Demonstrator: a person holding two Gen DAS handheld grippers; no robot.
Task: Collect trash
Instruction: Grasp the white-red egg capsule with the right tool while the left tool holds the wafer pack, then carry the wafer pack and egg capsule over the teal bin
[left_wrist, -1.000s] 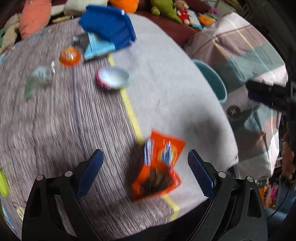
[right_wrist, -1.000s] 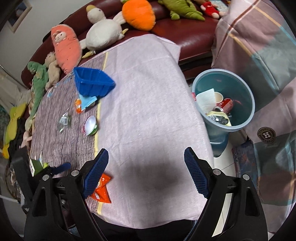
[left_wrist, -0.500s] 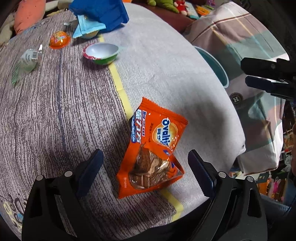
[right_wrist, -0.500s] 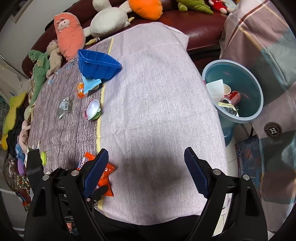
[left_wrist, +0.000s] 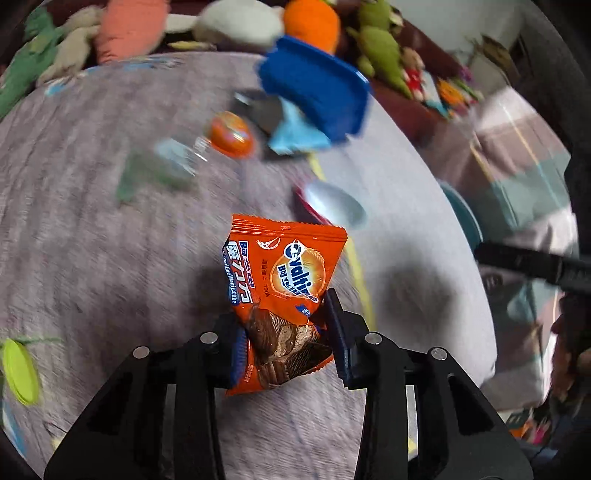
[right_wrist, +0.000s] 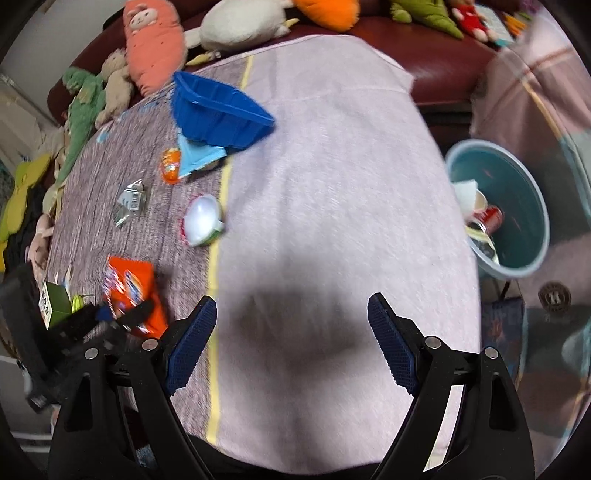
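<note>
An orange Ovaltine snack packet (left_wrist: 284, 280) sits between the blue pads of my left gripper (left_wrist: 286, 325). Its jaws are closing, and the pads pinch the packet's crumpled lower half. The right wrist view shows the same packet (right_wrist: 129, 284) at the table's near left with the left gripper (right_wrist: 110, 317) on it. My right gripper (right_wrist: 291, 310) hangs open over bare pale cloth, holding nothing. A teal bin (right_wrist: 521, 184) with a can and paper inside stands on the floor to the right.
Further back on the cloth lie a white-lined cup (right_wrist: 201, 219), a clear wrapper (right_wrist: 129, 201), an orange capsule (right_wrist: 170, 166), a light blue wrapper (right_wrist: 197, 155) and a blue tray (right_wrist: 218, 110). A green box (right_wrist: 55, 302) sits near left. Plush toys line the sofa behind.
The left jaws went from wide open around the packet to pinching it, and that hand swung so the table view shifted. The right gripper drifted across the table, still open.
</note>
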